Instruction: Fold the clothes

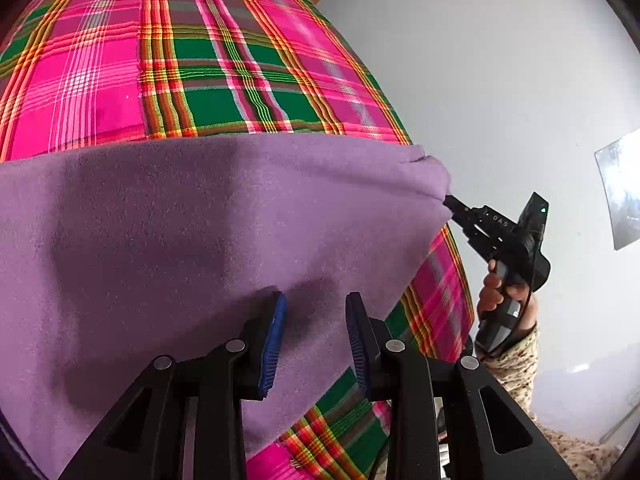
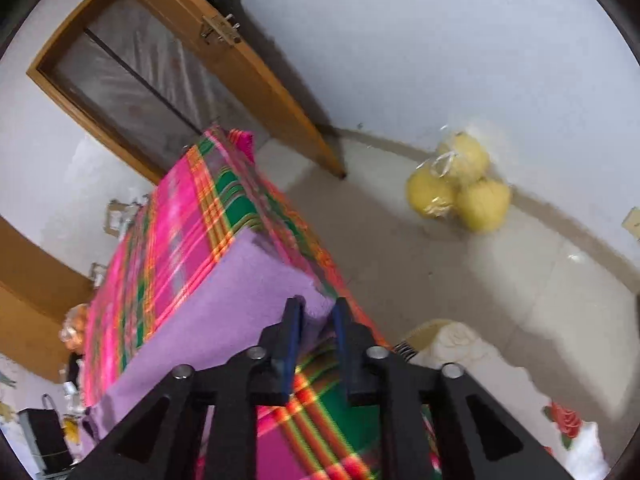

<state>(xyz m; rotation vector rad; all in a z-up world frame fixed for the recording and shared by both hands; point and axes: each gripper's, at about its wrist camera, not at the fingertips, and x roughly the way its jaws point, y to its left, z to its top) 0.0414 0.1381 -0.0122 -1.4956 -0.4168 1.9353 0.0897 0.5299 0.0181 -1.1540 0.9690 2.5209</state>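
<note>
A purple fleece cloth (image 1: 200,240) lies spread over a table covered by a pink and green plaid cloth (image 1: 180,60). My left gripper (image 1: 316,320) hovers just above the purple cloth near its front edge. Its blue pads (image 1: 274,340) stand apart with nothing clamped between them. At the cloth's right corner my right gripper (image 1: 448,200), held by a hand (image 1: 500,292), is shut on a pinched bunch of fabric. In the right wrist view, the purple cloth (image 2: 224,320) has its corner caught between the fingers of the right gripper (image 2: 316,316), at the table's edge.
The plaid cloth (image 2: 180,232) hangs over the table's sides. On the tiled floor sits a bag of yellow fruit (image 2: 460,188) by the wall. A wooden door (image 2: 160,60) stands behind the table. A basket with white fabric (image 2: 452,340) sits close on the right.
</note>
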